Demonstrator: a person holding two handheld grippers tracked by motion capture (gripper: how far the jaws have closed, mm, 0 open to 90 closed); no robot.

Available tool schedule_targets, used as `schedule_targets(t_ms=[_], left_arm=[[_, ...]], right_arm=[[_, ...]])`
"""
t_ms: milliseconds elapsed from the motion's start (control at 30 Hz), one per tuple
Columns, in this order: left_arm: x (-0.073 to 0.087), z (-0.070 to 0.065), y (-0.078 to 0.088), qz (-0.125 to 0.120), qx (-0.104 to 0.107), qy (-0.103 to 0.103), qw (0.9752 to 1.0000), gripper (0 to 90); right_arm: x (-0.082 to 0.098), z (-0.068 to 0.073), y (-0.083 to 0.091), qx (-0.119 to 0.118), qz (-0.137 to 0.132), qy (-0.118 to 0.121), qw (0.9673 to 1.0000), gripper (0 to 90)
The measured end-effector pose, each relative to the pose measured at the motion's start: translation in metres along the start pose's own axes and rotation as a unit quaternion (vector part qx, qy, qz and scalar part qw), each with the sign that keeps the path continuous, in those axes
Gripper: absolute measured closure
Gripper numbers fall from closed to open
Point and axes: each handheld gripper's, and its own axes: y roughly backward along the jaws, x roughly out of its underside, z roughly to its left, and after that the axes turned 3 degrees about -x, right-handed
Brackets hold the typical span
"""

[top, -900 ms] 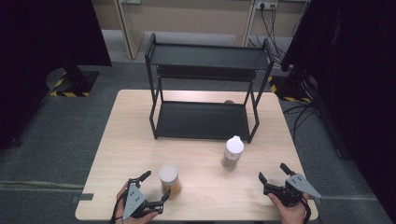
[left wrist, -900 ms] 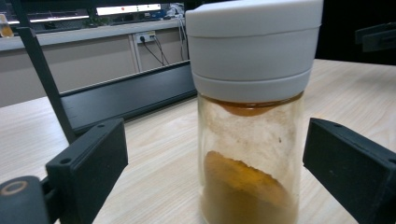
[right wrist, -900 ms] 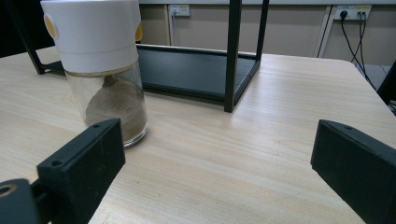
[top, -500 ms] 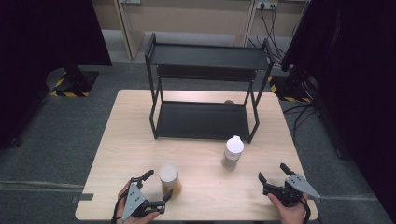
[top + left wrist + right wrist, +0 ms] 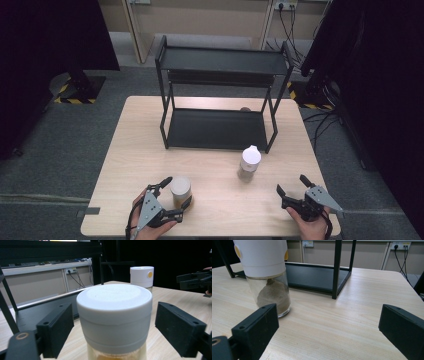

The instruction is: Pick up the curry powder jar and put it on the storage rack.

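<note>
A jar with a white lid (image 5: 180, 187) and yellowish contents stands near the table's front left. My left gripper (image 5: 177, 190) is open, one jaw on either side of it. In the left gripper view the jar (image 5: 114, 307) sits between the black jaws with a gap on both sides. A glass bottle with a tall white cap (image 5: 249, 162) holds brown powder and stands mid-table; the right gripper view has it (image 5: 268, 277) at the upper left. My right gripper (image 5: 291, 184) rests open at the front right, nothing between its jaws (image 5: 329, 320).
A black two-shelf metal rack (image 5: 215, 129) stands on the far half of the wooden table (image 5: 220, 210), both shelves bare. A small brown object (image 5: 245, 109) lies behind the rack. Bare tabletop lies between the two grippers.
The left gripper has edged forward, so its jaws now reach further along the jar's sides. The jar, the bottle and the right gripper have not moved.
</note>
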Motion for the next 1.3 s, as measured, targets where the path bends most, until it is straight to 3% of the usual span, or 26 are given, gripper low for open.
schedule_targets(t_ms=[433, 667, 767, 967, 1300], left_arm=[[0.000, -0.001, -0.004, -0.006, -0.005, -0.004, 1.0000, 31.7], [-0.003, -0.005, -0.004, -0.003, -0.012, 0.002, 0.9999, 32.4], [-0.007, -0.005, -0.005, 0.001, -0.012, 0.004, 0.9999, 32.5], [-0.021, -0.008, -0.010, -0.014, -0.017, 0.001, 0.9998, 32.5], [-0.043, -0.010, -0.022, -0.034, -0.039, 0.000, 0.9987, 32.6]], right_arm=[[-0.001, -0.001, 0.000, -0.001, 0.001, -0.001, 1.0000, 3.2], [-0.001, -0.001, 0.000, -0.002, 0.002, -0.001, 1.0000, 3.1], [-0.001, -0.001, -0.001, -0.002, 0.002, -0.005, 1.0000, 3.2], [-0.001, -0.001, -0.001, -0.002, 0.003, -0.002, 1.0000, 3.2], [-0.002, -0.001, -0.001, -0.002, 0.004, -0.002, 1.0000, 3.2]])
